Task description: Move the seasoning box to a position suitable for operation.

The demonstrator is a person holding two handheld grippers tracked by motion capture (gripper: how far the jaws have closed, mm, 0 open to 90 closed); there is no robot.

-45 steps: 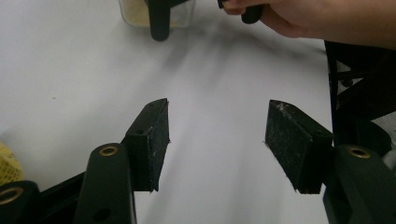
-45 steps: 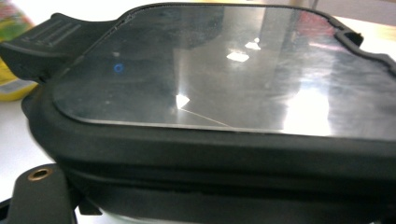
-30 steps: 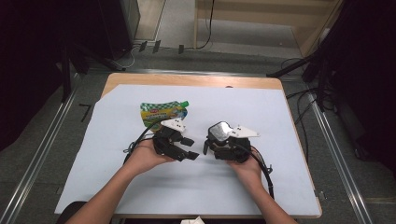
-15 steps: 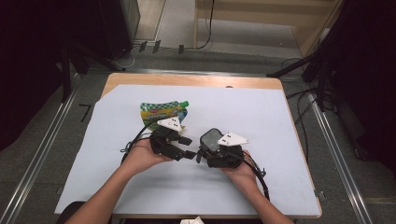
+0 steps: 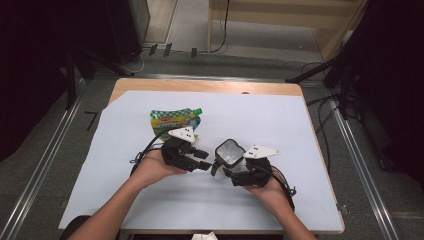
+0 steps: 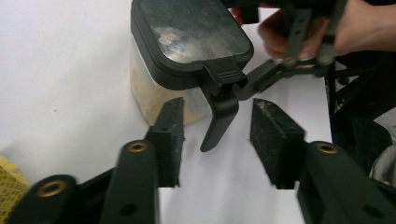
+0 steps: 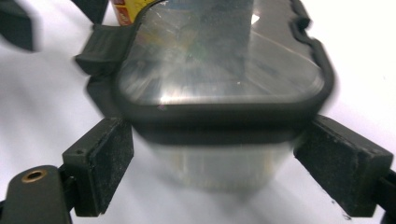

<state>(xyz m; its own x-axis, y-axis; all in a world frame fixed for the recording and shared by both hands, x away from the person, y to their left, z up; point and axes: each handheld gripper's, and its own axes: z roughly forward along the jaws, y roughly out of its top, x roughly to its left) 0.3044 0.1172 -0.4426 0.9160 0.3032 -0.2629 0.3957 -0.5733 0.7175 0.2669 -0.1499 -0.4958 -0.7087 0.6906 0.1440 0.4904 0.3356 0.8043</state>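
Note:
A clear container [image 5: 230, 151] with a black latching lid stands on the white sheet [image 5: 280, 120]. My right gripper [image 5: 226, 163] is shut on it; in the right gripper view its pads [image 7: 105, 163] press both sides of the container [image 7: 219, 70] under the lid rim. My left gripper [image 5: 203, 161] is open and points at the container [image 6: 187, 32] from the left. In the left gripper view a black lid latch [image 6: 223, 100] hangs down between the jaws of the left gripper [image 6: 218, 116], touching neither pad. A pale powder shows in the container's bottom.
A green and yellow spouted pouch [image 5: 175, 120] lies flat just behind the left gripper. The sheet covers a wooden table [image 5: 200, 85]. Metal rails [image 5: 45, 160] run along both sides, and cables trail on the floor beyond.
My right gripper has carried the container leftward until it sits right in front of the left gripper's jaws. The left gripper has barely moved.

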